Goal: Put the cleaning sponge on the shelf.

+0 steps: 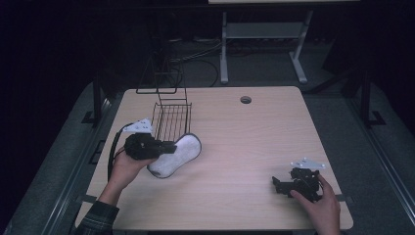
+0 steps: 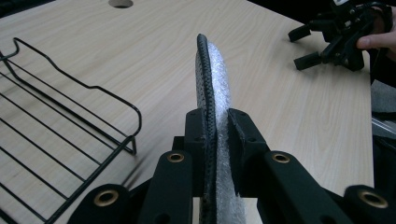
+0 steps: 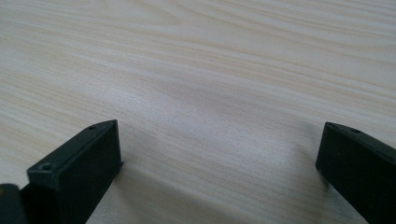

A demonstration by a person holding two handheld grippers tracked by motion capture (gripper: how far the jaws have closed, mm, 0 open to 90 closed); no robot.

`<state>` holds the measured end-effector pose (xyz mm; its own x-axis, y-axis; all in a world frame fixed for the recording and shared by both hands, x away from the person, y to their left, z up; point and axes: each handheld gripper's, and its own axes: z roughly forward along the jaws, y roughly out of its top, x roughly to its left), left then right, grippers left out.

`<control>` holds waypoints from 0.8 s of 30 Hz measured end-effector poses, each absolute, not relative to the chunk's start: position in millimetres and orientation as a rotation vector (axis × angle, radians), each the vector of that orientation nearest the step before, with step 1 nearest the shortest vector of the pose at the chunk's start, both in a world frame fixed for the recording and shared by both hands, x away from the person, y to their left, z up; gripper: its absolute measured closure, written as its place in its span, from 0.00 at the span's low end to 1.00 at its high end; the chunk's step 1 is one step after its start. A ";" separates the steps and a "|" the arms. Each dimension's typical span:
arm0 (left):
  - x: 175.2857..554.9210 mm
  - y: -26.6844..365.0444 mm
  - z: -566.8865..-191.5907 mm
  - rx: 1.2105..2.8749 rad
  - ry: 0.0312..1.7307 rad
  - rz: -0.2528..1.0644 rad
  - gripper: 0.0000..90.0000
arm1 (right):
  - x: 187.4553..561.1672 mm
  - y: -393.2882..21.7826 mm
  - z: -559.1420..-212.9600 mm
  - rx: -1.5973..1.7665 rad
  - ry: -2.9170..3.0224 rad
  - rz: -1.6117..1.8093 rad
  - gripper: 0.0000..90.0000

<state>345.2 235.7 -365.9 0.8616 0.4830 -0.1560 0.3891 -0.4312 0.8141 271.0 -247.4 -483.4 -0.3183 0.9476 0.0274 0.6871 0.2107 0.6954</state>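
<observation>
High view: left tongs clamp insole beside wire rack.

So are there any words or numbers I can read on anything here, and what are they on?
No, none can be read in these pictures.
The white insole with its dark edge, held by the left gripper: no print.
The wire rack: bare wire.
The table: plain wood grain.
The right gripper: plain black, no marking legible.
</observation>
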 end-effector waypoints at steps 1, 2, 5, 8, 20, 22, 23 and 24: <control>346.5 236.8 -365.5 2.071 0.638 0.126 0.87 | 271.0 -247.5 -483.4 1.517 2.086 0.868 0.00; 348.0 237.8 -365.2 2.068 0.642 0.127 0.87 | 271.0 -247.4 -483.4 1.517 2.085 0.868 0.00; 352.3 240.7 -363.8 2.063 0.654 0.135 0.87 | 270.9 -247.4 -483.4 1.518 2.085 0.869 0.00; 356.5 244.6 -362.2 2.052 0.663 0.133 0.87 | 270.9 -247.4 -483.3 1.517 2.086 0.870 0.00; 375.0 260.7 -357.3 2.013 0.706 0.144 0.87 | 271.0 -247.6 -483.4 1.515 2.086 0.866 0.00; 378.0 263.1 -355.9 2.011 0.714 0.152 0.87 | 271.0 -247.5 -483.4 1.516 2.085 0.867 0.00; 379.4 264.2 -355.4 2.003 0.721 0.153 0.87 | 271.0 -247.4 -483.4 1.517 2.085 0.867 0.00; 380.7 265.3 -354.8 2.005 0.723 0.157 0.87 | 270.9 -247.4 -483.4 1.518 2.084 0.867 0.00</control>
